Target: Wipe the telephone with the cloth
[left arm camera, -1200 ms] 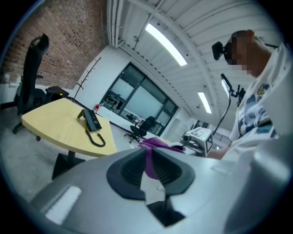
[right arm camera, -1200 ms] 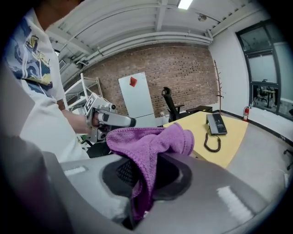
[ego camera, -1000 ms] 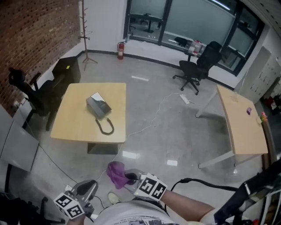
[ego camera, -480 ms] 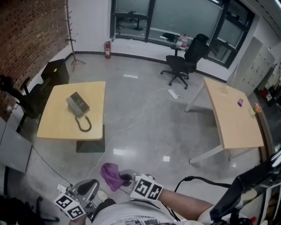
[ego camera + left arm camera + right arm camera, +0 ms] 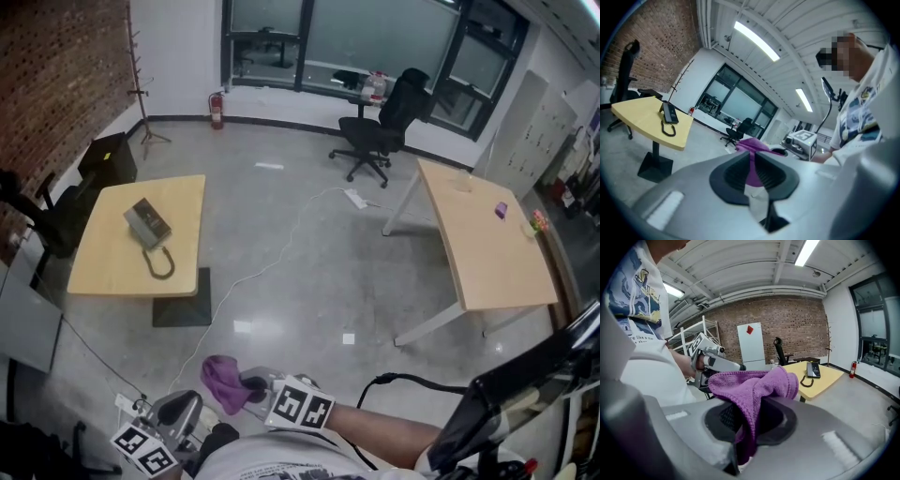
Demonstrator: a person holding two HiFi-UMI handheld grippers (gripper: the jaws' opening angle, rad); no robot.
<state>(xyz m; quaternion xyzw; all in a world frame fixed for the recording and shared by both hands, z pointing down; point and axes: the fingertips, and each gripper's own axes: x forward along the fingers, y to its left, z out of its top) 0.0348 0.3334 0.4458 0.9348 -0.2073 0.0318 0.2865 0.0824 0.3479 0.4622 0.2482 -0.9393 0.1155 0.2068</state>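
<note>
The grey telephone [image 5: 147, 224] lies with its coiled cord on a small wooden table [image 5: 103, 272] far off at the left. It also shows in the left gripper view as the telephone [image 5: 669, 113] and in the right gripper view as the telephone [image 5: 813, 369]. My right gripper [image 5: 249, 383] is at the bottom of the head view, shut on a purple cloth [image 5: 223, 382]. In its own view the cloth [image 5: 754, 383] drapes over the right gripper [image 5: 749, 414]. My left gripper [image 5: 190, 401] hangs beside it, jaws close together and holding nothing. Past the left gripper [image 5: 751, 158] the cloth [image 5: 753, 145] shows.
A longer wooden table [image 5: 487, 248] stands at the right, with a black office chair [image 5: 380, 122] beyond it. A white cable [image 5: 281, 255] runs across the polished floor. A black chair [image 5: 42, 211] and a dark cabinet [image 5: 106, 156] stand by the brick wall.
The head view has swung: the telephone table has slid left and looks smaller, the right table has come further in. Both grippers sit slightly lower left, cloth still held.
</note>
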